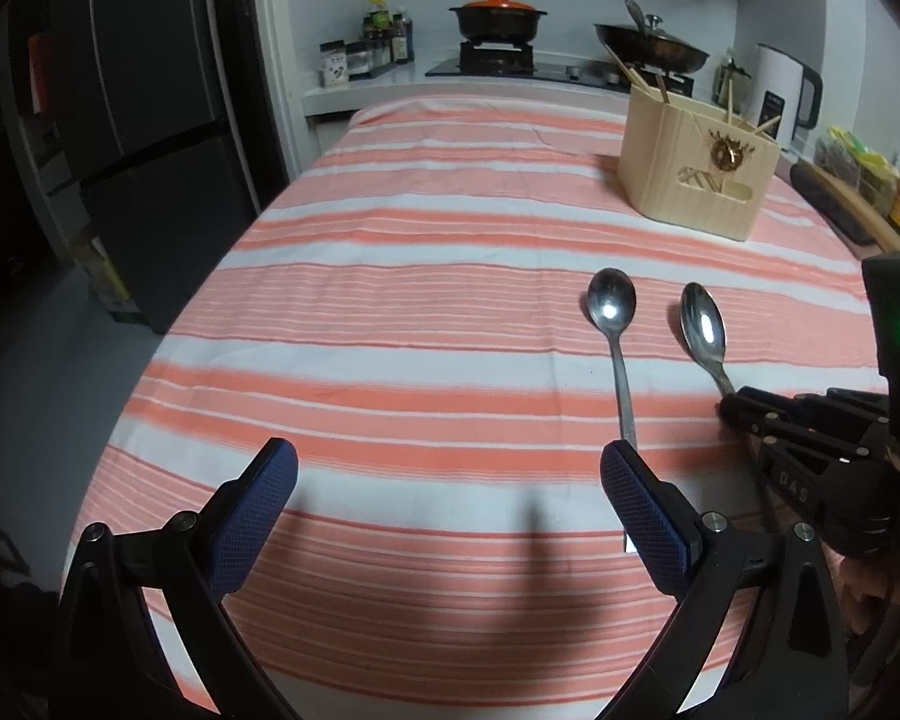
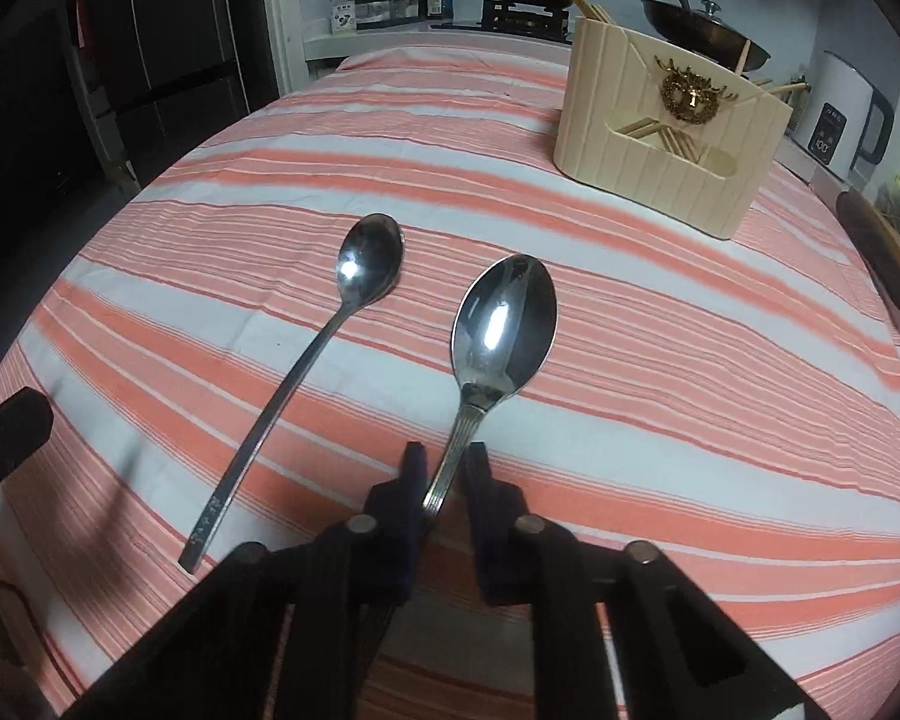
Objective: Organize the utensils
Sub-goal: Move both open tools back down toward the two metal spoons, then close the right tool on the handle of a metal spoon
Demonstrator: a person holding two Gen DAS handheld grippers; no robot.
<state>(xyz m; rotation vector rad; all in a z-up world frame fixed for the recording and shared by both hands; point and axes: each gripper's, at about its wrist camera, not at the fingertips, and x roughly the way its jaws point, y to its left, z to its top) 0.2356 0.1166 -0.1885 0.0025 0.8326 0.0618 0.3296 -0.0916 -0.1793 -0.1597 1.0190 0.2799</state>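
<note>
Striped cloth (image 2: 660, 360) covered the table, a cream utensil holder (image 2: 666, 138) at its far side. Right gripper (image 2: 444, 468) pinched the wide spoon (image 2: 504, 324) by its handle, likely to carry it there; left gripper (image 1: 450, 480) stood spread near the slim spoon (image 1: 615, 324).

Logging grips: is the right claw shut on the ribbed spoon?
Shut: right claw pads clamp the ribbed spoon by its handle.

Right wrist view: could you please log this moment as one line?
right gripper: shut on wide spoon handle | left gripper: open | slim spoon: on cloth | holder: chopsticks
</note>
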